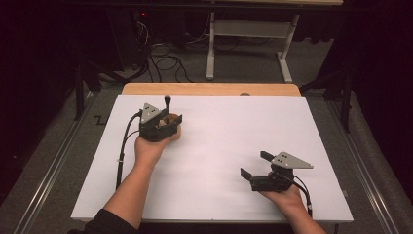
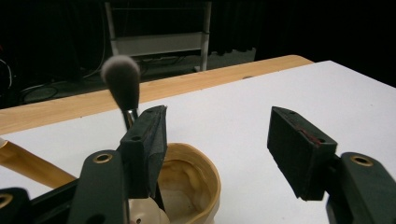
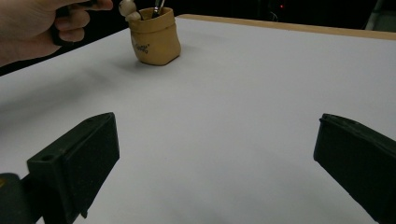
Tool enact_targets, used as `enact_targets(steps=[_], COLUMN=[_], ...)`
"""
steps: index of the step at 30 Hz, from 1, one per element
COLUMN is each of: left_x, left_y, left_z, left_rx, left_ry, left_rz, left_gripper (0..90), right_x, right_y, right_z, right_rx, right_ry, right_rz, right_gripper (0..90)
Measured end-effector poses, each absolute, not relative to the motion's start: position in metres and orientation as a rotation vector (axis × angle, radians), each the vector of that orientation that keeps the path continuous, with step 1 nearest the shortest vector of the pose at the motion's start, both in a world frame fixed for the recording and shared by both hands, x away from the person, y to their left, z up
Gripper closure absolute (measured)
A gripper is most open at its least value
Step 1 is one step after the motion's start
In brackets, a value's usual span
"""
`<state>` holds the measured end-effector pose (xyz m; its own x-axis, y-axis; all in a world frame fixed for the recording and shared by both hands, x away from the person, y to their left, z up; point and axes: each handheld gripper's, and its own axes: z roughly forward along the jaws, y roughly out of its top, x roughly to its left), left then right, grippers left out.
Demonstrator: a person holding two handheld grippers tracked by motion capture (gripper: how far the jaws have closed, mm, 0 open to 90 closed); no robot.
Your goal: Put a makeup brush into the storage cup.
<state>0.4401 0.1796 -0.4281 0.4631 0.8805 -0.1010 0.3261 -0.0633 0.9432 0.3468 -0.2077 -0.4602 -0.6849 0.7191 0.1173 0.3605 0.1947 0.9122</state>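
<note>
brush (image 2: 121,83) stands in tan cup (image 3: 155,41); left gripper (image 2: 219,135) released above it, lift straight up, don't snag. right gripper (image 3: 210,158) spread, idle.

High view: overhead from person's side, looking forward and down across whole worktop (image 1: 219,161). Both gripper views: low, close above the surface, looking outward. All three share the tan pot (image 3: 154,36).
</note>
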Motion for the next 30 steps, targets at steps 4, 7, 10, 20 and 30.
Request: enact_targets(steps=[4,7,10,20,30], left_x=[0.439,0.439,0.437,0.43,0.419], left_y=[0.179,0.179,0.178,0.177,0.178], left_z=[-0.428,-0.427,-0.426,-0.426,-0.424], left_rx=[1.629,1.627,1.625,1.629,1.625], left_ry=[1.062,1.059,1.062,1.071,1.083], left_rz=[0.634,0.63,0.625,0.623,0.607], left_gripper=[35.4,33.5,29.9,20.5,8.7], right_x=[0.347,0.347,0.347,0.346,0.346], right_y=[-0.208,-0.208,-0.208,-0.208,-0.209], right_z=[-0.46,-0.46,-0.46,-0.459,-0.459], right_rx=[1.017,1.017,1.019,1.019,1.022], right_ry=[2.139,2.138,2.136,2.131,2.124], right_rz=[1.487,1.486,1.486,1.487,1.486], right_gripper=[1.1,1.0,1.1,1.0,1.0])
